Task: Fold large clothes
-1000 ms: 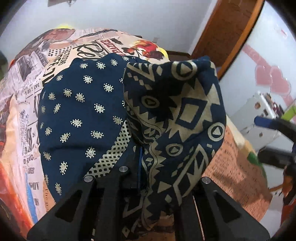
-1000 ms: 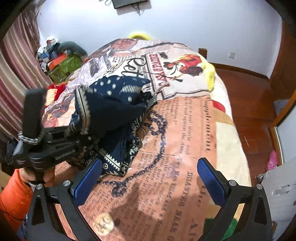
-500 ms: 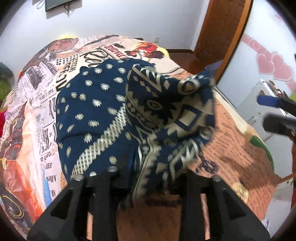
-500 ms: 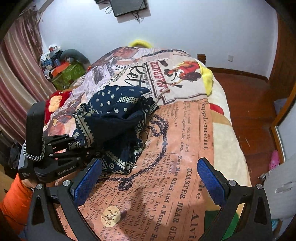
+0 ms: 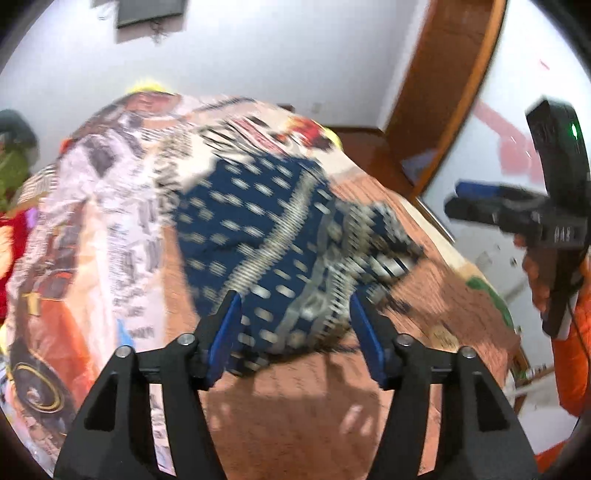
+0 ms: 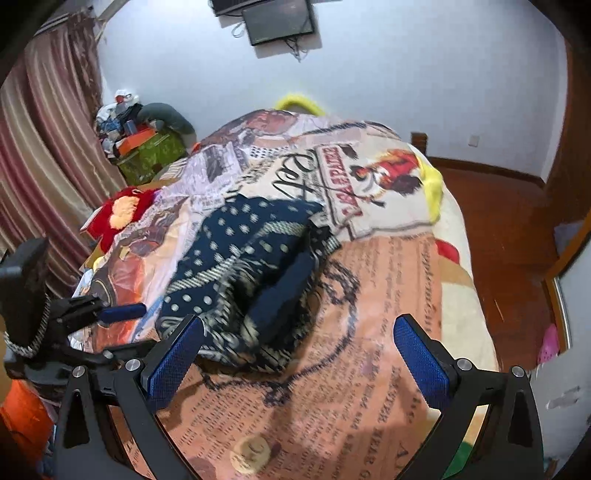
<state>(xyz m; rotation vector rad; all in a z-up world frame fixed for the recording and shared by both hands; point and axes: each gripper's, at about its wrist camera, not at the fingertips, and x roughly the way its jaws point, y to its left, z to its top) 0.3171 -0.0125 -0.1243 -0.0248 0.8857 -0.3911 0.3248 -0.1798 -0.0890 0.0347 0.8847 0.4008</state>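
A navy garment [image 5: 266, 229] with cream dots and geometric bands lies bunched in a heap on the newspaper-print bedspread [image 5: 110, 221]. My left gripper [image 5: 295, 332] hovers above its near edge. Its jaws are opening, and the blue pads stand apart without pressing the cloth, which lies on the bed below them. In the right wrist view the same garment [image 6: 251, 266] sits ahead and left of my right gripper [image 6: 299, 354]. That gripper is wide open over the bedspread [image 6: 388, 295] with nothing between its pads. The left gripper [image 6: 125, 330] shows at the left edge there.
A screen [image 6: 280, 22] hangs on the far wall. Striped curtains [image 6: 44, 140] and a cluttered green box [image 6: 147, 155] stand on the left, with a red plush item [image 6: 122, 210] by the bed. Wooden floor [image 6: 509, 229] lies to the right. An orange sleeve [image 5: 569, 362] holds the right gripper [image 5: 465, 201].
The left gripper was shut on the garment and has let it go, opening and pulling back and upward. The raised cloth has dropped onto the bed. The right gripper rose a little.
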